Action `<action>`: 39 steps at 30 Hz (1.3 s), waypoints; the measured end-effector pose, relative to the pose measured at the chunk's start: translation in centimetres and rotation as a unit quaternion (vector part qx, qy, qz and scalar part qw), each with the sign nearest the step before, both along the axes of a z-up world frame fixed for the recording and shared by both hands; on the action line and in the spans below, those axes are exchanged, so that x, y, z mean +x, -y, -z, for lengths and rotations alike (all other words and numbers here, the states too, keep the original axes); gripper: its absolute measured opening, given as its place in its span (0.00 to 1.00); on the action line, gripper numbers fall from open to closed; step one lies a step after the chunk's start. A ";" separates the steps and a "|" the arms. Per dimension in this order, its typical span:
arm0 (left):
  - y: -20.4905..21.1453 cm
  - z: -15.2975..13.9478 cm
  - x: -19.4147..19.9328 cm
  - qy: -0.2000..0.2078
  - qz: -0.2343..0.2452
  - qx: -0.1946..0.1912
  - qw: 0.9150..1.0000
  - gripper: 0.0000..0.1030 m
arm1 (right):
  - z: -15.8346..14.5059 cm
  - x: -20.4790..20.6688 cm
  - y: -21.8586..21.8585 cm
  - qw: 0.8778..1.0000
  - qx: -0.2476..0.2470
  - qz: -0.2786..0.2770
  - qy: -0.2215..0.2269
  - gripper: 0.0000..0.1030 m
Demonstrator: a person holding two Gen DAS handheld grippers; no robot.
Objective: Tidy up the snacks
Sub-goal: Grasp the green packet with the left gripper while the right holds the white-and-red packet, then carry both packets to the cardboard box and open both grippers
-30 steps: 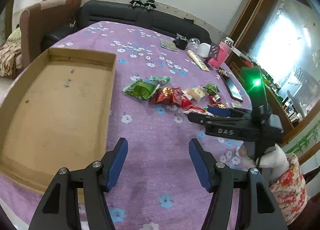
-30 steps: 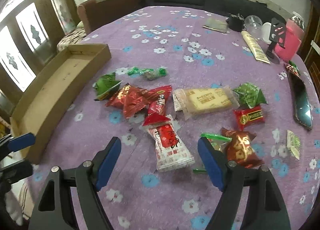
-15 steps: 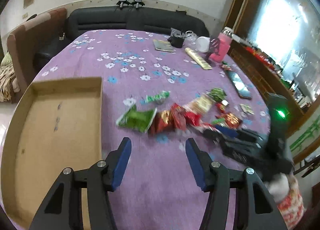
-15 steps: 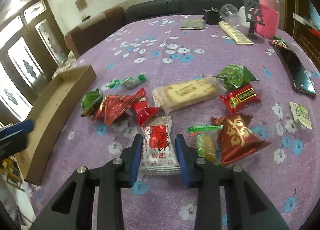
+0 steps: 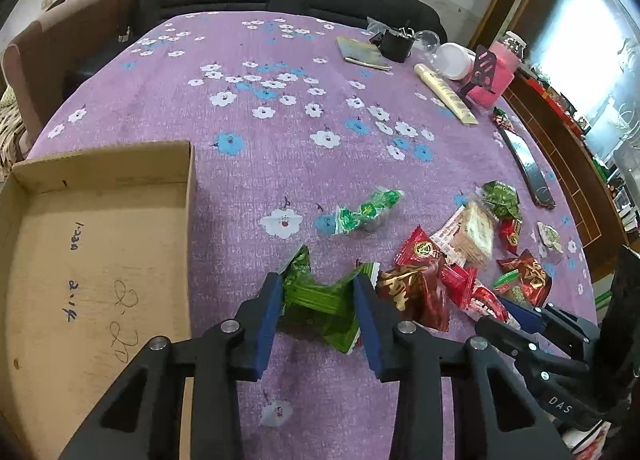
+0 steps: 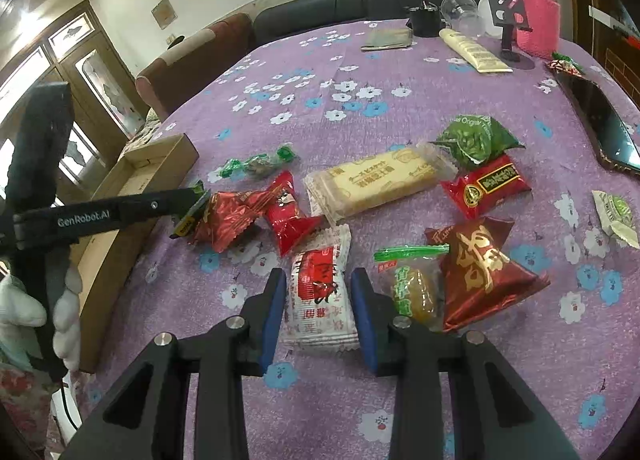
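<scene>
I read the left gripper [image 5: 316, 302] as just closing, pads pinching the green snack packet [image 5: 320, 296] beside the cardboard box [image 5: 100, 260]. My right gripper [image 6: 318, 300] clamps the white-and-red packet [image 6: 320, 296] on the purple tablecloth [image 6: 320, 72].

We see the box [image 5: 96, 260] at the left on the table [image 5: 280, 108], the snacks [image 5: 460, 260] to its right, and the phone [image 5: 528, 168] behind them, further right.
</scene>
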State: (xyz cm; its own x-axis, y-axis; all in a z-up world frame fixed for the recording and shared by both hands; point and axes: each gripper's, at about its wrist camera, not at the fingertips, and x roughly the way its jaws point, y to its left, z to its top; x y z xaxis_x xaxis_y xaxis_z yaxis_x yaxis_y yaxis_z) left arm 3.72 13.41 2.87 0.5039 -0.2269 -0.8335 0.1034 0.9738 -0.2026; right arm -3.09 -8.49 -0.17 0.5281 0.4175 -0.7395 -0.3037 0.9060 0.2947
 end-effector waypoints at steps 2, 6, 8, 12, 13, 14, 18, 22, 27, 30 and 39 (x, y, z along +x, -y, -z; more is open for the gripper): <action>0.7 0.1 0.0 0.001 0.005 0.015 1.000 0.42 | 0.0 0.0 0.0 1.000 -0.001 -0.002 0.000 0.31; 2.5 -0.2 -0.6 0.022 0.035 0.064 0.997 0.36 | 0.0 -0.1 -0.2 1.000 -0.004 -0.003 0.003 0.31; 2.9 -0.4 -1.0 0.035 0.046 0.069 0.996 0.30 | 0.0 -0.1 -0.2 1.000 -0.004 -0.003 0.003 0.31; 3.1 -1.6 -2.4 0.062 0.053 0.066 0.994 0.00 | 0.0 -0.2 -0.4 1.000 -0.003 -0.009 0.005 0.28; 3.1 -1.7 -2.6 0.061 0.055 0.061 0.995 0.00 | 0.0 -0.3 -0.5 1.000 -0.003 -0.011 0.006 0.28; 3.0 -2.0 -2.9 0.063 0.055 0.057 0.995 0.00 | -0.1 -0.4 -0.6 1.000 -0.004 -0.015 0.008 0.28; 2.3 -2.5 -3.7 0.060 0.046 0.045 0.996 0.00 | -0.4 -0.6 -0.5 1.000 -0.001 -0.010 0.015 0.28; 2.3 -2.0 -3.3 0.054 0.048 0.072 0.995 0.18 | -0.3 -0.6 -0.2 1.000 0.002 -0.004 0.011 0.28; 3.5 -0.5 -1.8 0.036 0.074 0.092 0.992 0.69 | -0.4 -0.6 0.1 1.000 0.007 0.002 0.008 0.28; 4.4 0.2 -1.2 0.029 0.079 0.108 0.991 0.69 | -0.3 -0.4 0.4 1.000 0.012 0.004 0.004 0.28; 4.0 -0.8 -2.7 0.049 0.071 0.085 0.993 0.33 | -0.4 -0.5 0.4 1.000 0.023 -0.004 0.003 0.28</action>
State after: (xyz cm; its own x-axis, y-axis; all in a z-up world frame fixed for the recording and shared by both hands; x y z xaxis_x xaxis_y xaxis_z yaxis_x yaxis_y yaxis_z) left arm 1.01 9.43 3.64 0.5574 -0.1621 -0.8143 0.2533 0.9672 -0.0192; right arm -3.63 -8.90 0.22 0.5292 0.4549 -0.7162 -0.3135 0.8892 0.3332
